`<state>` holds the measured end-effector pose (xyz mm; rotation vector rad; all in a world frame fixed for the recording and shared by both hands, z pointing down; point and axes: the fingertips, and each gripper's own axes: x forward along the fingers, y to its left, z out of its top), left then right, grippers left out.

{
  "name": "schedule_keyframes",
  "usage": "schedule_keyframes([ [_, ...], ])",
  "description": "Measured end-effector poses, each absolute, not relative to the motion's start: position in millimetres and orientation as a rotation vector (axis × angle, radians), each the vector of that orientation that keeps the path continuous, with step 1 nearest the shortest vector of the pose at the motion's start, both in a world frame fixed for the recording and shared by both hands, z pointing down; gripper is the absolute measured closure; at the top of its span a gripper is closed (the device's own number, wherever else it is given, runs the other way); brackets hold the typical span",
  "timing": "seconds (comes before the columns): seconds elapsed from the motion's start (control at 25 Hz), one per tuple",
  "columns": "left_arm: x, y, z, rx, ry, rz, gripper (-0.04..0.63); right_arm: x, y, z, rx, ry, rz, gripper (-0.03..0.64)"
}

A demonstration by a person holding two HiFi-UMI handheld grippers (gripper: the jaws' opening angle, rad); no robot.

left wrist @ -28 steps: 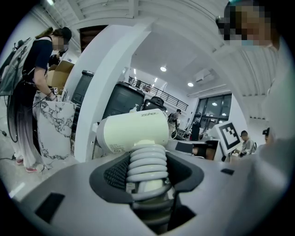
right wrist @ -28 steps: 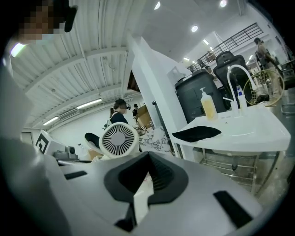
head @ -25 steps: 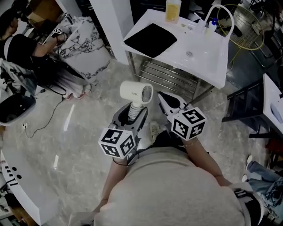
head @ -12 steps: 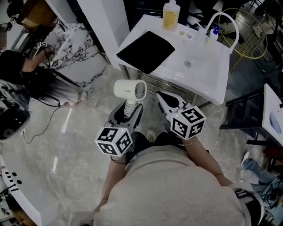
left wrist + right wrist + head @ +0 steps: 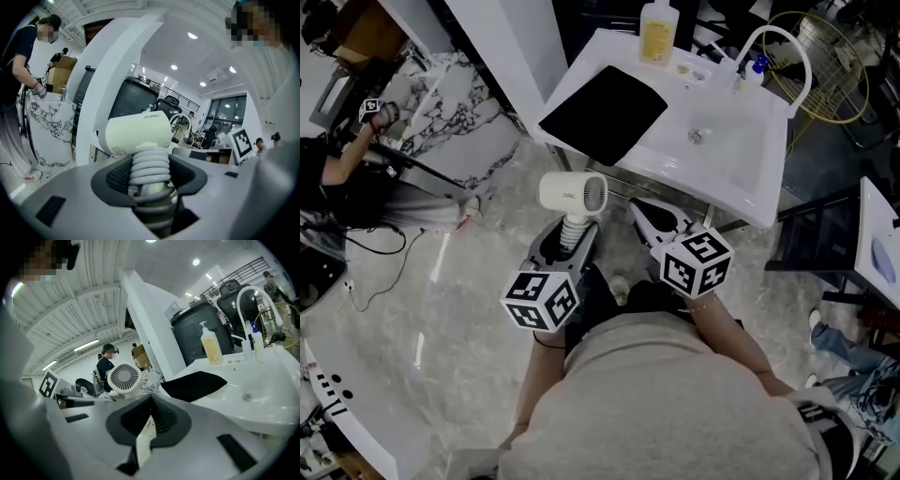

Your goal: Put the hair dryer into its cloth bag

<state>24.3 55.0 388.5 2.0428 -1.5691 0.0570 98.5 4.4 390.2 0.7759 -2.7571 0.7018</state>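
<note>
A cream hair dryer (image 5: 572, 193) stands upright with its ribbed handle (image 5: 149, 165) clamped between the jaws of my left gripper (image 5: 569, 242), which is shut on it. Its barrel (image 5: 138, 133) lies crosswise above the jaws, and its round grille (image 5: 123, 377) shows in the right gripper view. My right gripper (image 5: 646, 215) hovers just right of the dryer, shut and holding nothing (image 5: 151, 417). The black cloth bag (image 5: 605, 112) lies flat on the left part of the white sink counter (image 5: 741, 178), ahead of both grippers; it also shows as a dark flat shape (image 5: 193, 385) in the right gripper view.
The counter has a basin (image 5: 701, 136), a curved white faucet (image 5: 772, 39) and a yellow soap bottle (image 5: 656, 36). A metal rack (image 5: 628, 178) sits under it. A white pillar (image 5: 502, 47) and a marble-patterned block (image 5: 455, 117) stand left. A person (image 5: 347, 178) is at far left.
Both grippers have come nearer the sink counter, which now sits lower and closer in the head view. The dryer stays in the left grip; the right stays shut.
</note>
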Motion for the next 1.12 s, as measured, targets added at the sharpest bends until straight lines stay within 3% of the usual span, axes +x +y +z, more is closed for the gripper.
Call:
schedule_keyframes([
  [0.56,-48.1,-22.5,407.5,2.045,-1.512,0.153,0.367,36.5,-71.7,412.7,0.855,-2.681,0.717,0.618],
  [1.04,-117.0,-73.3,439.5,2.058,-1.407,0.293,0.367,-24.6,-136.2,451.5,0.848,-2.513,0.484,0.616],
  [1.12,-124.6,-78.1,445.3,2.047,-1.393,0.286,0.367,-29.6,-142.7,464.7,0.824,-2.468,0.493,0.507],
])
